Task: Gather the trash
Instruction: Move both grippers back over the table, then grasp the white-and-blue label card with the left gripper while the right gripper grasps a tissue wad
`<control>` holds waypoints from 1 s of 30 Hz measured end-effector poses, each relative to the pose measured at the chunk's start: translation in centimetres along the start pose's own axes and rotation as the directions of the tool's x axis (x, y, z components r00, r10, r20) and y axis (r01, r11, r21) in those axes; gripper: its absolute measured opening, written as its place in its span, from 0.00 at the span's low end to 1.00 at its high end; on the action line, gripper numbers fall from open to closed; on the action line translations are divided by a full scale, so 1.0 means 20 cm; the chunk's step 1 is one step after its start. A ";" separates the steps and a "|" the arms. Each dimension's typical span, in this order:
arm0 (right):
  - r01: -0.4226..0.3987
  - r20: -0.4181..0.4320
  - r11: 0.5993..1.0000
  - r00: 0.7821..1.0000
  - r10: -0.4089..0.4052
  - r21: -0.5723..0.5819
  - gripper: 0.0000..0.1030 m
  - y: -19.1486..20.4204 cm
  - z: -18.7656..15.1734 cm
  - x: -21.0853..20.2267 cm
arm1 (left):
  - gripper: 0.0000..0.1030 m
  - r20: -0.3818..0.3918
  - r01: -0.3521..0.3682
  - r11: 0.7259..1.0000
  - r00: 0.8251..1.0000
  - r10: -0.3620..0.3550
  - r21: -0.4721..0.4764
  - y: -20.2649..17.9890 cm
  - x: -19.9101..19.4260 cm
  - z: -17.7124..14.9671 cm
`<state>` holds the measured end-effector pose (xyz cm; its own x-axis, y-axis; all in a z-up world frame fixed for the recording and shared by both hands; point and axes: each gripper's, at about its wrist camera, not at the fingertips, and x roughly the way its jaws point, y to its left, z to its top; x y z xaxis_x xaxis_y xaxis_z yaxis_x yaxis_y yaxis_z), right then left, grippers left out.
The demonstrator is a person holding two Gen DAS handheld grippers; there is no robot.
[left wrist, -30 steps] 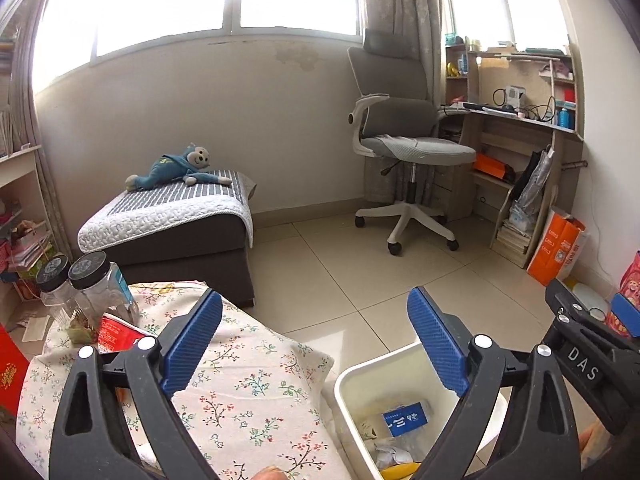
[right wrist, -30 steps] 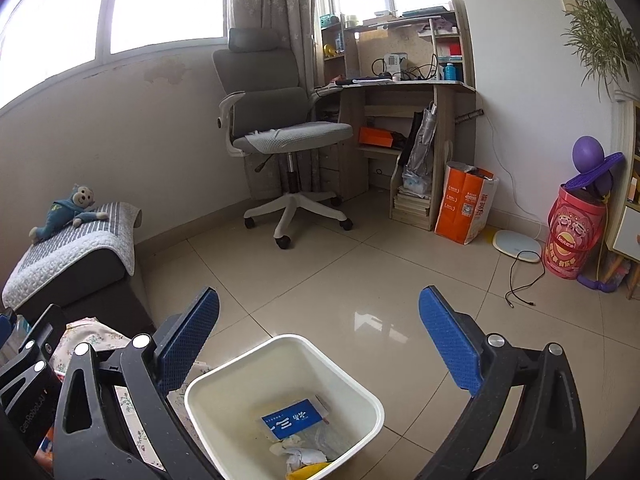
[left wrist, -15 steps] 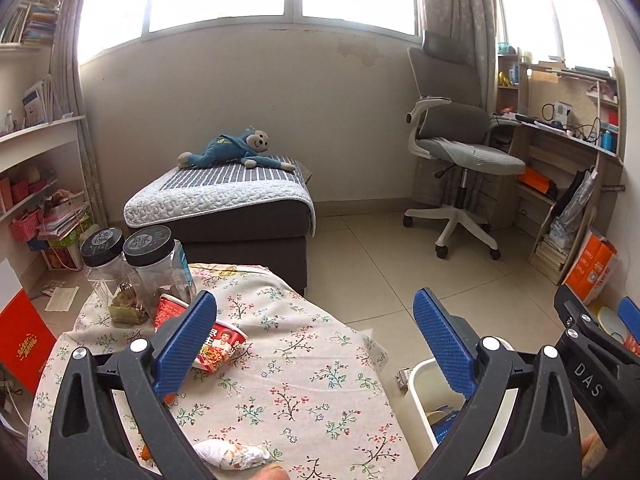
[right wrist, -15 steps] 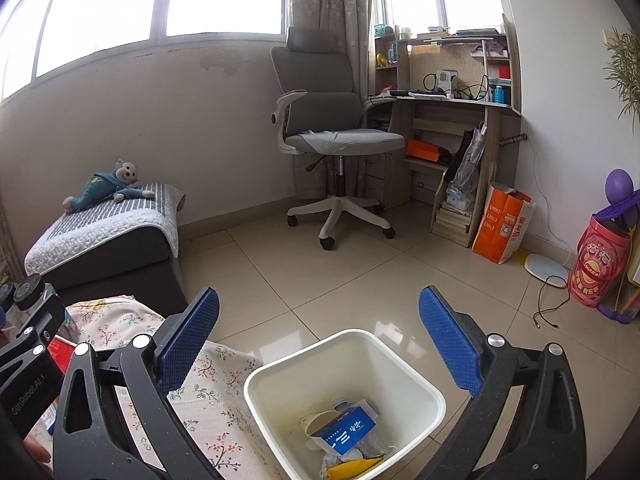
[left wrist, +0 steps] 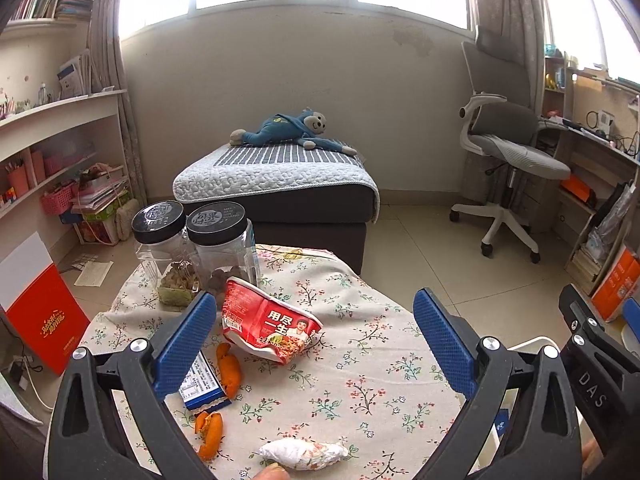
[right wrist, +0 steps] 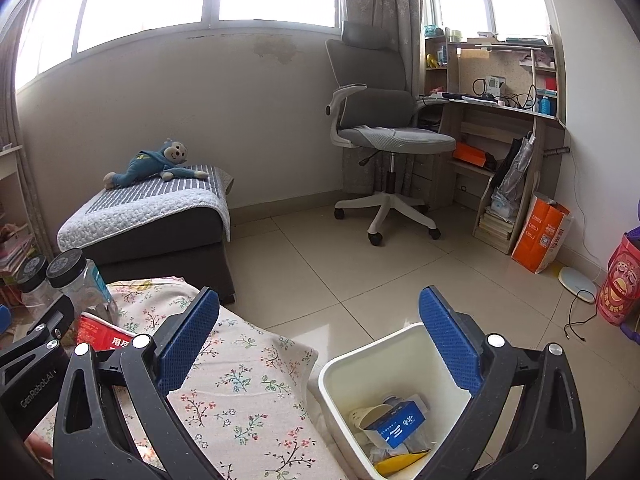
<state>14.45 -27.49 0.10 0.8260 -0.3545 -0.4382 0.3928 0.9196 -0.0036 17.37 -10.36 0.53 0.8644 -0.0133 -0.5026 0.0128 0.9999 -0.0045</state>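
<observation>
On the floral tablecloth (left wrist: 360,380) lie a crushed red noodle cup (left wrist: 270,322), orange peel pieces (left wrist: 229,370), a blue-and-white packet (left wrist: 202,384) and a crumpled white wrapper (left wrist: 304,453). My left gripper (left wrist: 312,344) hovers open above them with nothing between its blue pads. The white bin (right wrist: 360,364) stands on the floor at the table's right, holding a blue box (right wrist: 396,422), a paper cup and a yellow scrap. My right gripper (right wrist: 316,340) is open and empty above the bin's left rim. The red cup (right wrist: 100,334) peeks in at the right wrist view's left.
Two clear jars with black lids (left wrist: 218,240) stand at the table's far left. Beyond are a dark ottoman with a plush monkey (left wrist: 280,128), an office chair (left wrist: 508,156), a desk (right wrist: 500,120), shelves (left wrist: 52,128), an orange bag (right wrist: 540,236) and a red board (left wrist: 44,312).
Both views have swung left from the bin toward the table. The table's trash has come into the left wrist view, and the bin has slid to the right edge.
</observation>
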 end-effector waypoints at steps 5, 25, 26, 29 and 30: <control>-0.046 -0.029 0.998 0.999 0.045 -0.033 0.93 0.16 -0.04 0.03 | 0.93 -0.050 -0.044 0.999 0.998 0.043 -0.030 0.16 0.07 -0.02; -0.527 -0.569 0.794 0.768 0.294 -0.302 0.93 0.75 -0.43 0.32 | 0.93 -0.698 -0.236 0.926 0.715 -0.040 -0.295 0.94 0.98 -0.52; -0.553 -0.602 0.773 0.744 0.290 -0.311 0.93 0.77 -0.46 0.33 | 0.93 -0.702 -0.232 0.925 0.710 -0.050 -0.301 0.94 1.00 -0.53; -0.641 -0.683 0.688 0.671 0.288 -0.340 0.93 0.82 -0.57 0.33 | 0.93 -0.706 -0.246 0.933 0.708 -0.013 -0.264 0.92 1.03 -0.55; -0.669 -0.708 0.658 0.647 0.285 -0.346 0.93 0.84 -0.61 0.33 | 0.93 -0.702 -0.245 0.938 0.712 0.004 -0.243 0.91 1.03 -0.55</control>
<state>21.56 -12.36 -13.76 0.3599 0.1526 -0.9204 -0.4339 0.9008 -0.0203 29.87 7.65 -19.39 0.2631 -0.0033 -0.9647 -0.3222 0.9423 -0.0911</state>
